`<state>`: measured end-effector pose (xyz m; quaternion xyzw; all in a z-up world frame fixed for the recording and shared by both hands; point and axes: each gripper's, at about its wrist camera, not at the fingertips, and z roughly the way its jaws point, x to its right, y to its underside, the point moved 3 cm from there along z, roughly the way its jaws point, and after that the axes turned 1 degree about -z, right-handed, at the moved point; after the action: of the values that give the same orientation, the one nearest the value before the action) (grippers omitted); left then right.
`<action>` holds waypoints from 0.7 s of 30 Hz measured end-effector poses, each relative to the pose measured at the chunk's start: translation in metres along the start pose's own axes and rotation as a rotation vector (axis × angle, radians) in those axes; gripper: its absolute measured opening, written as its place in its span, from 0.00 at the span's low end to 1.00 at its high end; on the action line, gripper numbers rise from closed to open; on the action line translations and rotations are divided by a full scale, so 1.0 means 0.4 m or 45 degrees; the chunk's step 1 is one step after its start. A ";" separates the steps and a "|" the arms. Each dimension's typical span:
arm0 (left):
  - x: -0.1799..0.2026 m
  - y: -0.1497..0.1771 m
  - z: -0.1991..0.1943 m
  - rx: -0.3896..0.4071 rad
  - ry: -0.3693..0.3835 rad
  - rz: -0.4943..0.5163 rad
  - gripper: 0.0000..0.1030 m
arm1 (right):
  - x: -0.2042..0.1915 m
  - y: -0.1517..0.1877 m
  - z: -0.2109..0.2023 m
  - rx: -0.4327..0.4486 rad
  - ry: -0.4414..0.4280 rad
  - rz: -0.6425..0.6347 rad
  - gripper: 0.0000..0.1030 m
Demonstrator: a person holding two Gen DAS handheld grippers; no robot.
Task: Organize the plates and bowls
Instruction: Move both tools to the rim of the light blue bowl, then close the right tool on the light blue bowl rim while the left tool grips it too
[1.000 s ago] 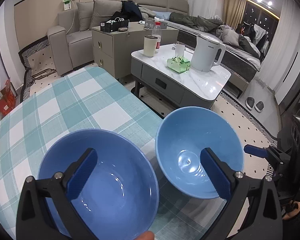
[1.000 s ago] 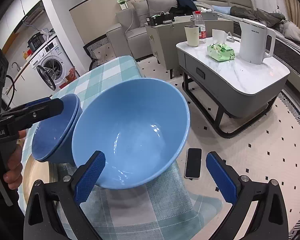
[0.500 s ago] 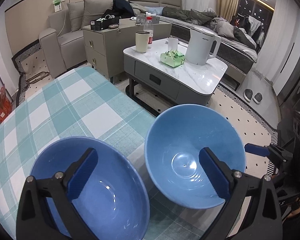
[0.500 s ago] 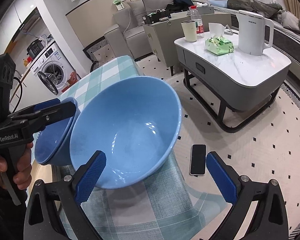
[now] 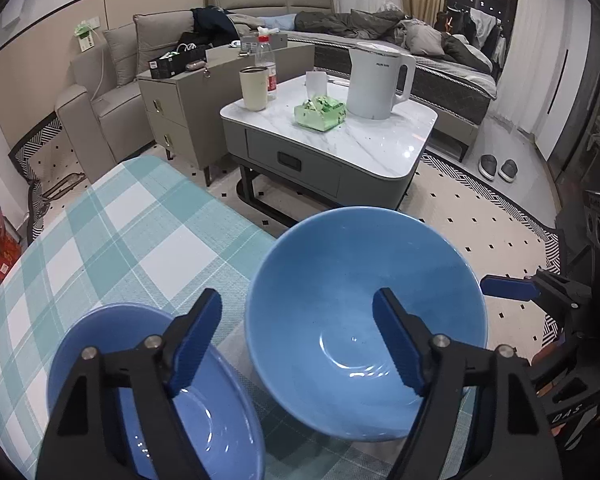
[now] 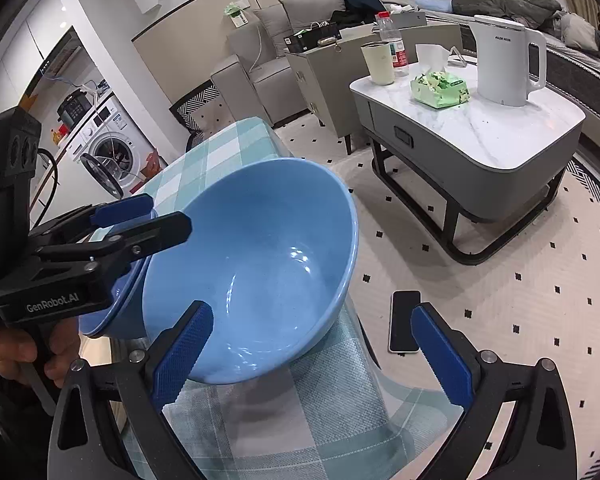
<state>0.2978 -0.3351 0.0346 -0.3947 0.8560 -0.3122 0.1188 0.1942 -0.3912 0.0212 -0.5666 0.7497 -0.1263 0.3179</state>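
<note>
Two blue bowls sit on the checked tablecloth (image 5: 112, 240). The lighter, larger bowl (image 5: 364, 312) (image 6: 260, 264) stands at the table's edge, with a darker bowl (image 5: 160, 408) (image 6: 112, 312) touching it on the left. My left gripper (image 5: 296, 338) (image 6: 140, 220) straddles the lighter bowl's left rim, one finger inside and one outside. Its jaws are closing and the pads stand clear of the rim. My right gripper (image 6: 312, 354) hangs open at the bowl's near side, holding nothing. One of its fingers (image 5: 508, 286) shows at the right of the left wrist view.
The table edge drops off just right of the lighter bowl. A phone (image 6: 404, 322) lies on the dotted floor below. Beyond stands a marble coffee table (image 5: 380, 148) with a white kettle (image 5: 376, 80), a cup and a green pack. A hand (image 6: 16, 352) holds the left gripper.
The left gripper has shifted right, from over the darker bowl to the lighter bowl's left rim, and its jaws have narrowed. The right gripper has hardly moved.
</note>
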 end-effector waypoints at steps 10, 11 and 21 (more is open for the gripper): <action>0.005 0.006 0.047 -0.080 -0.033 0.010 0.58 | -0.008 0.005 0.014 -0.017 -0.019 -0.016 0.91; 0.005 0.007 0.049 -0.084 -0.034 0.011 0.56 | -0.009 0.005 0.016 -0.020 -0.019 -0.017 0.88; -0.014 0.019 0.059 -0.122 -0.059 -0.010 0.40 | -0.017 0.013 0.026 -0.040 -0.011 -0.038 0.81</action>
<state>0.3075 -0.3377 0.0113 -0.4103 0.8654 -0.2622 0.1184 0.1977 -0.3816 0.0126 -0.5831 0.7418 -0.1167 0.3101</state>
